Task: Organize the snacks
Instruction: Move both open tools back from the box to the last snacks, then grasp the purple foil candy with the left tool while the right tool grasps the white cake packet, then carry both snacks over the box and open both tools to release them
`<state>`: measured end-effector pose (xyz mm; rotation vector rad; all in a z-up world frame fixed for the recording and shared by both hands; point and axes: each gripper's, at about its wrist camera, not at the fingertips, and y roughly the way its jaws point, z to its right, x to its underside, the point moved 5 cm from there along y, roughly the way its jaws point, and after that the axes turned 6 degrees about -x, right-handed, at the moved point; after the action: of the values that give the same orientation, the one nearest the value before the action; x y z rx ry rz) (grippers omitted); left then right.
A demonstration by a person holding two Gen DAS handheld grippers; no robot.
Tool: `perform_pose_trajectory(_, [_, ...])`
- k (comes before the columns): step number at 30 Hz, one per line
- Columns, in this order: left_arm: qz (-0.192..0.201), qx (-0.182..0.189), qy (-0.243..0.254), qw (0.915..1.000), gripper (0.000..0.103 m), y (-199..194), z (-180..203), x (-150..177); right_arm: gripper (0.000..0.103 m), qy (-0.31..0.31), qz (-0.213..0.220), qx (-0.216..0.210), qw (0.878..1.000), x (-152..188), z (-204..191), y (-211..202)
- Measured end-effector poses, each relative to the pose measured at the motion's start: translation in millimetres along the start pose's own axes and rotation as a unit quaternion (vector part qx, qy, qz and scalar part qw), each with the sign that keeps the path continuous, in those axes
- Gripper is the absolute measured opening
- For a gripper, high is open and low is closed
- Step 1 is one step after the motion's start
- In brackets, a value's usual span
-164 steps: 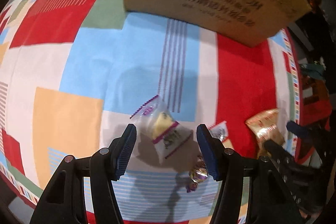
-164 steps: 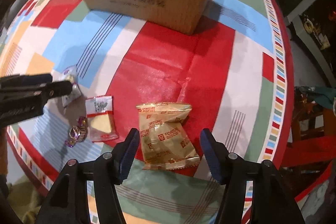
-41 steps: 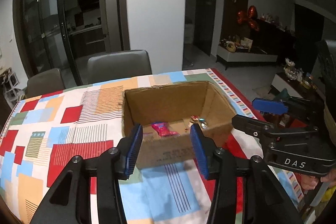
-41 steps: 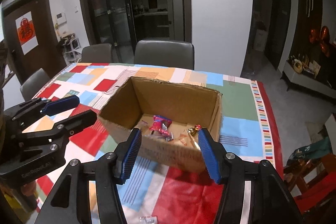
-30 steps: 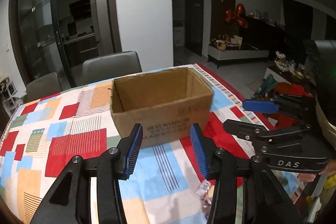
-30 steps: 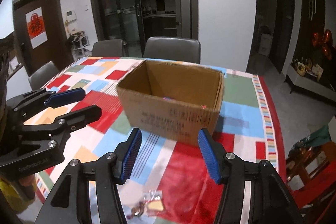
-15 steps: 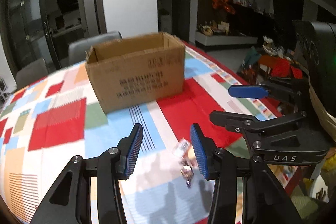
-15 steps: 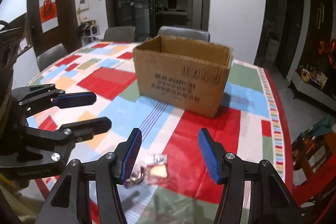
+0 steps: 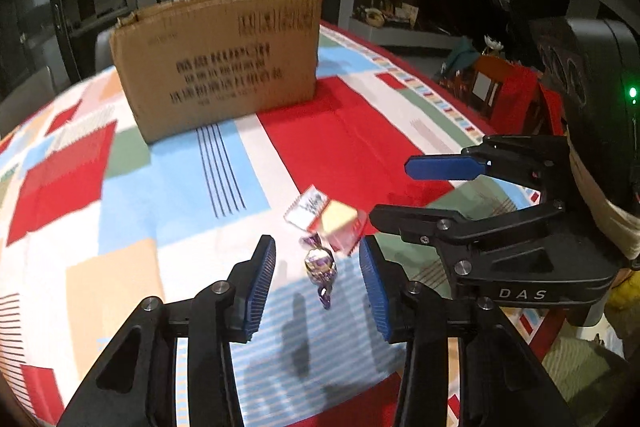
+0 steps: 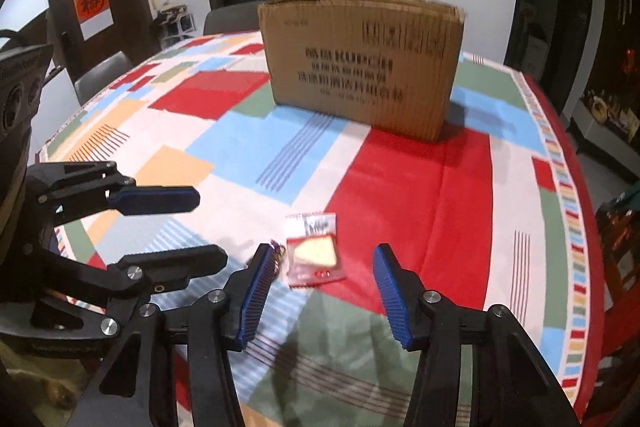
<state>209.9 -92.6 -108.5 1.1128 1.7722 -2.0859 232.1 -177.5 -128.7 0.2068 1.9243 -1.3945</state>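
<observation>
My left tongs (image 9: 318, 277) hang released over the small foil-wrapped purple-and-gold twist candy (image 9: 320, 265), which lies dead ahead between the blades, its long axis running away from me. My right tongs (image 10: 322, 279), also released and empty, frame the flat crinkly clear-and-red packet holding a pale yellow cake wedge (image 10: 314, 247). Both snacks sit touching on the glossy patchwork-clothed counter (image 10: 400, 187), the corrugated brown cardboard box (image 10: 362, 57) well beyond.

Black plastic claws (image 9: 316, 279) with ribbed blue pads, silver screws (one lettered "DAS").
</observation>
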Motion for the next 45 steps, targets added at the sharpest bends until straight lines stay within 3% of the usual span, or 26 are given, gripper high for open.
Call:
perform_pose_trajectory(10, [-0.034, 0.034, -0.029, 0.9984, 0.034, 29, -1, 12, 0.05, 0.01, -0.019, -0.003, 1.0, 9, 8, 18])
perform_pose_trajectory(20, [-0.047, 0.035, -0.043, 0.9973, 0.022, 42, -5, 15, 0.048, 0.02, -0.031, -0.009, 0.999, 9, 12, 33])
perform_pose_trajectory(37, [-0.033, 0.015, -0.073, 0.9966, 0.021, 32, -29, 17, 0.047, 0.003, -0.056, -0.019, 0.998, 1, -1, 60])
perform_pose_trajectory(45, [-0.027, 0.008, -0.08, 0.9964, 0.021, 30, -35, 15, 0.038, -0.002, -0.056, -0.009, 0.998, 2, -3, 64])
